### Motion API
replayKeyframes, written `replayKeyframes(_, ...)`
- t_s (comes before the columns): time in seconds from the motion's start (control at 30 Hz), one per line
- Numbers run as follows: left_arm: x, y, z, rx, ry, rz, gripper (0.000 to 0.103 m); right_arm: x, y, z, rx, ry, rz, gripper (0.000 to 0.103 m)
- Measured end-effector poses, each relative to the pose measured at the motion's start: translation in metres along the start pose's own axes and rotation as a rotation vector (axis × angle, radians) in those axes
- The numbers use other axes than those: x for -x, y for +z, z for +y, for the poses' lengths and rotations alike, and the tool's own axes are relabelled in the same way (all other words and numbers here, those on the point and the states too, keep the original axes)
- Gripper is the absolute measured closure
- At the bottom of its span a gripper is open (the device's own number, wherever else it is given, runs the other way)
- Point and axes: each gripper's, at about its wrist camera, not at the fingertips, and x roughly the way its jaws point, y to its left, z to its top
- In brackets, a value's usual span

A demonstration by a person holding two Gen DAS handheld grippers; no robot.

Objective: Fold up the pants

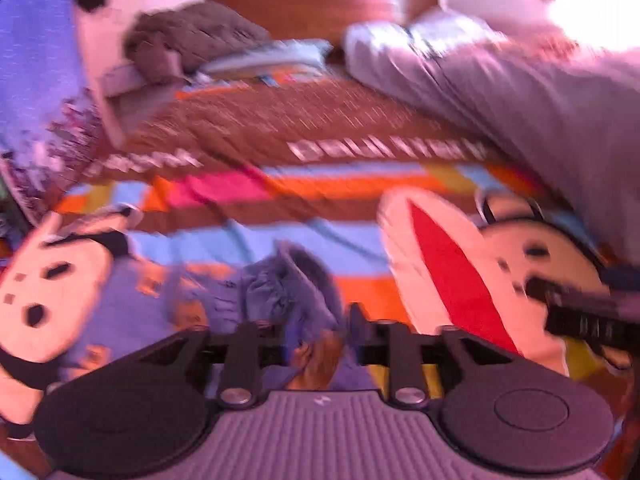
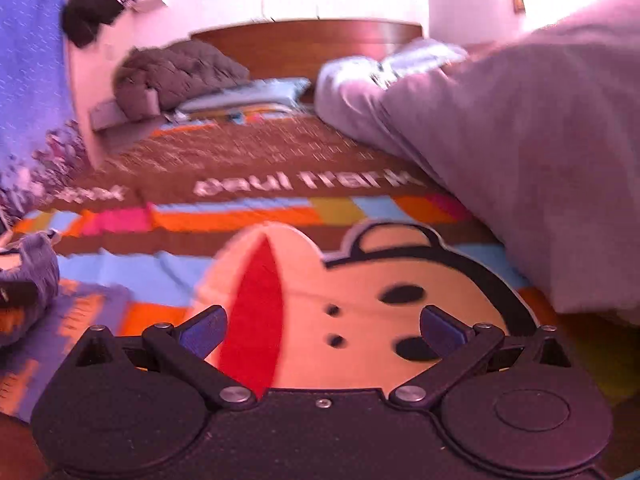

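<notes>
The left gripper (image 1: 316,340) has its jaws drawn close and pinching a bunched fold of the pants (image 1: 280,292), a pale blue-grey garment gathered up into a crumpled peak just above the fingers. The rest of the fabric trails down and to the left across the bedspread (image 1: 352,184), a bright cover printed with orange, pink and blue stripes, a brown band with white lettering, and big cartoon monkey faces. From the right wrist view the same pants (image 2: 34,268) show as a rumpled heap at the far left edge, with thin cloth spreading toward the near corner of the bed. The right gripper (image 2: 322,330) hangs over one monkey face (image 2: 360,292), its jaws spread wide with nothing between them and its blue fingertips (image 2: 204,330) well apart from the garment. In the left wrist view the right gripper (image 1: 580,312) appears as a dark shape at the right edge. A grey duvet (image 2: 520,152) is piled along the right side of the bed, a dark quilted blanket (image 2: 176,72) sits near the wooden headboard (image 2: 312,40), and both views are smeared with blur.
</notes>
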Motion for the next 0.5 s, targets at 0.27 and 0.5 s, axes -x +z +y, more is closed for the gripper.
replayKeyframes(0.27,0.047,-0.034,0.025,-0.022,-0.028,-0.081,0.015,-0.014,-0.008,-0.009,-0.028,0.026,0.057,0.001)
replayKeyframes(0.5,0.084,-0.057,0.100,-0.045,0.151,-0.080,0.013,0.007,-0.012,0.029,0.142,-0.034,-0.030,0.001)
